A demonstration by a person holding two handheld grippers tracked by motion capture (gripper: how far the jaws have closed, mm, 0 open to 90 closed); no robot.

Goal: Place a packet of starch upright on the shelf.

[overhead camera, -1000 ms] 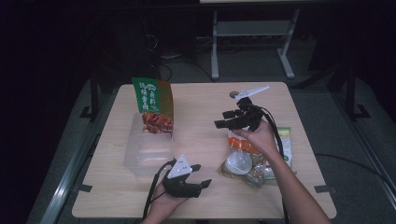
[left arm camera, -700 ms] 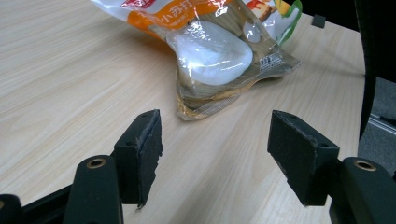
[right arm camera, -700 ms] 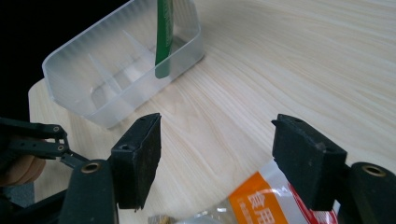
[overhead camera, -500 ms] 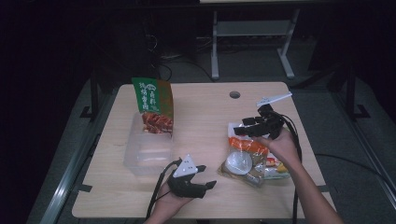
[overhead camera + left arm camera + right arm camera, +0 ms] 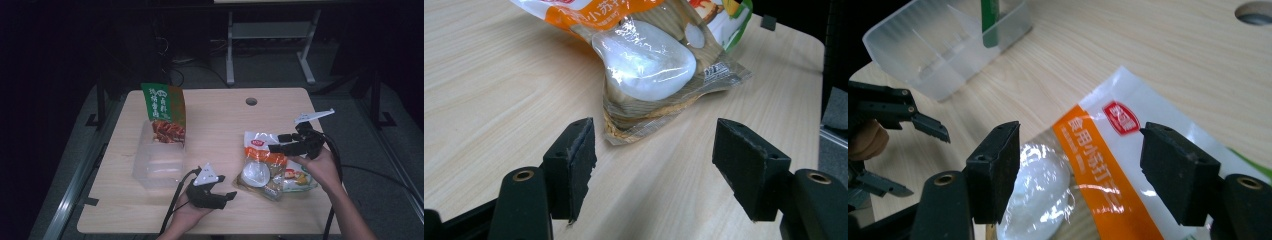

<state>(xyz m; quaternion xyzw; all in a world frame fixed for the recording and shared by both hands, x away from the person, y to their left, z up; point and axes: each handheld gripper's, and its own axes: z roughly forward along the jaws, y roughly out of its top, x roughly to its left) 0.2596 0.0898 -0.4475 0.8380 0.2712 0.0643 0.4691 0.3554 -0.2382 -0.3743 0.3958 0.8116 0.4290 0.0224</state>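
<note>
Evidently the snack packet, lying at the high view's lower right, is judged light, soft and slippery; its sealed edge is best pinched; right gripper and left gripper are held wide, empty.

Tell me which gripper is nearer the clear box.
Left. The left gripper rests on the table just beside the clear box's near right corner; the right gripper hovers over the orange snack bag, farther right.

The snack packet is glossy, crinkled plastic film. The worktop looks like smooth, matt pale wood, the bin like clear, ribbed plastic.
</note>
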